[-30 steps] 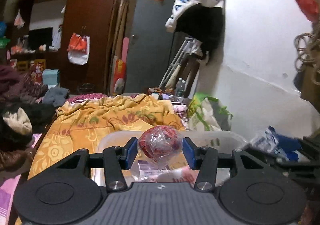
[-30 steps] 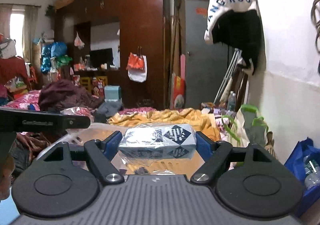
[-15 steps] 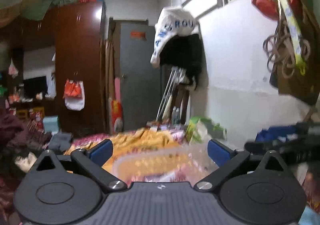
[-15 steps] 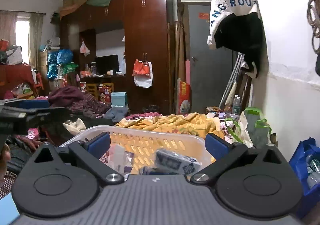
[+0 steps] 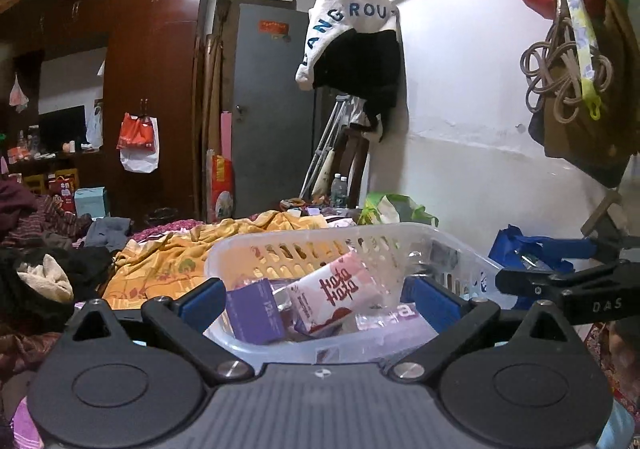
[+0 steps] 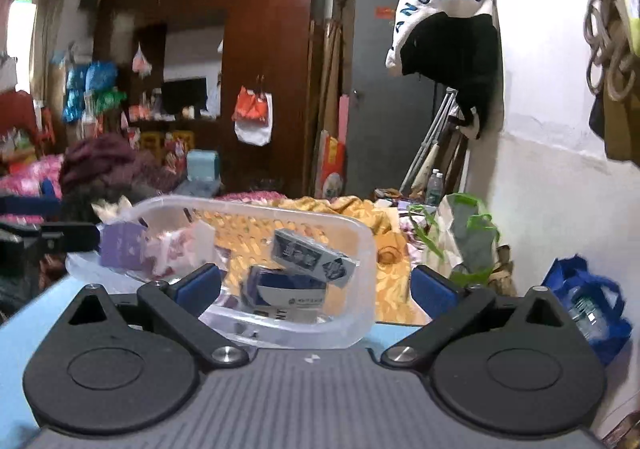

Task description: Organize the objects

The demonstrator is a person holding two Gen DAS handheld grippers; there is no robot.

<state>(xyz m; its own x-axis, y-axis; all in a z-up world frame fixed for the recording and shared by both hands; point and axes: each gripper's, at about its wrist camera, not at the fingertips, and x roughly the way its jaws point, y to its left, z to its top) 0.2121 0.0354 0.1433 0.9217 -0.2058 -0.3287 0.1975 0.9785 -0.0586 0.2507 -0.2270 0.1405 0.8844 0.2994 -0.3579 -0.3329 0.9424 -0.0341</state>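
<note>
A clear plastic basket (image 5: 304, 249) with slotted walls sits just ahead of both grippers, on a light blue surface (image 6: 24, 333) whose far edge shows beside the basket's right corner in the right wrist view. Inside it, in the left wrist view, a purple box (image 5: 256, 309) stands at the left, a pink and white packet (image 5: 340, 289) leans against it, and a flat pale purple pack (image 5: 396, 319) lies at the right. In the right wrist view a grey and white box (image 6: 312, 257) rests tilted on a dark blue box (image 6: 288, 289) in the basket's right half.

The left gripper (image 5: 318, 299) is spread wide and holds nothing; its blue pads stand either side of the basket's near rim, and whether they touch it cannot be told. The right gripper (image 6: 316, 287) is likewise released and empty, its left pad in front of the basket's near wall and its right pad out past the rounded right corner, over open space. The right gripper's black arm also reaches in from the right edge of the left wrist view, near the basket's right end.

Beyond the basket lies a rumpled yellow blanket (image 5: 168, 257). Dark clothes (image 5: 44, 261) pile up at the left. To the right a white wall (image 5: 472, 153) runs close, with a green bag (image 6: 468, 237) and a blue bag (image 6: 588, 301) at its foot. A grey door (image 5: 272, 109) and a brown wardrobe (image 5: 156, 61) stand at the back.
</note>
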